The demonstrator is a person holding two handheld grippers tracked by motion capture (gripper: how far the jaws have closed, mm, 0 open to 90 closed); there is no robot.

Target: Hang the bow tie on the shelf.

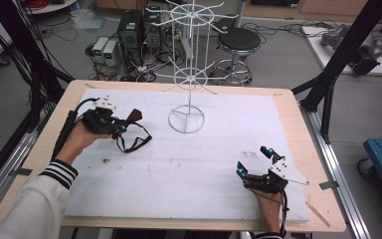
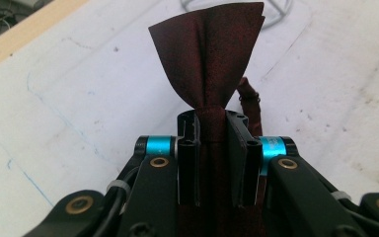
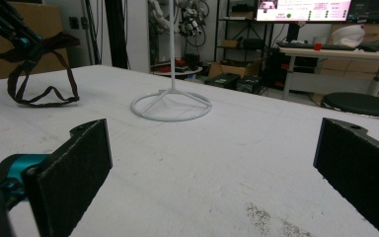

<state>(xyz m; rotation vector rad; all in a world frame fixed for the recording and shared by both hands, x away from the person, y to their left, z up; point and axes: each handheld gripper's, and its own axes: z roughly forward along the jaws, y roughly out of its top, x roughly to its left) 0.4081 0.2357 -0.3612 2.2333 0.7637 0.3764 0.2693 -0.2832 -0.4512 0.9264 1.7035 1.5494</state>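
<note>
Figure: a dark red bow tie (image 1: 132,118) being carried toward a white wire display stand (image 1: 187,74), seen at the pick-up stage.

The left gripper (image 1: 121,128) has its jaws closed on the knot of the bow tie; in the left gripper view the pads pinch the narrow middle, and one wing of the bow tie (image 2: 208,54) fans out above them. The neck strap (image 1: 133,142) hangs from the grip in a loop, and its lower end appears to rest on the white table mat (image 1: 179,169), to the left of the stand's round base (image 1: 186,119). The bow tie itself is held clear of the mat, left of the stand and well apart from it.

The right gripper (image 1: 253,160) sits on the mat to the right of the stand and nearer the person, jaws wide apart with nothing between them; in the right gripper view its two black pads (image 3: 74,168) frame the stand's base (image 3: 171,104) farther off.

Progress, as judged from this layout: the grasp is done and the lift has begun. What is left is the larger part, namely bringing the bow tie over to the stand, slipping its strap onto one of the wire hooks (image 1: 211,77), all of which are bare, and letting go.
</note>
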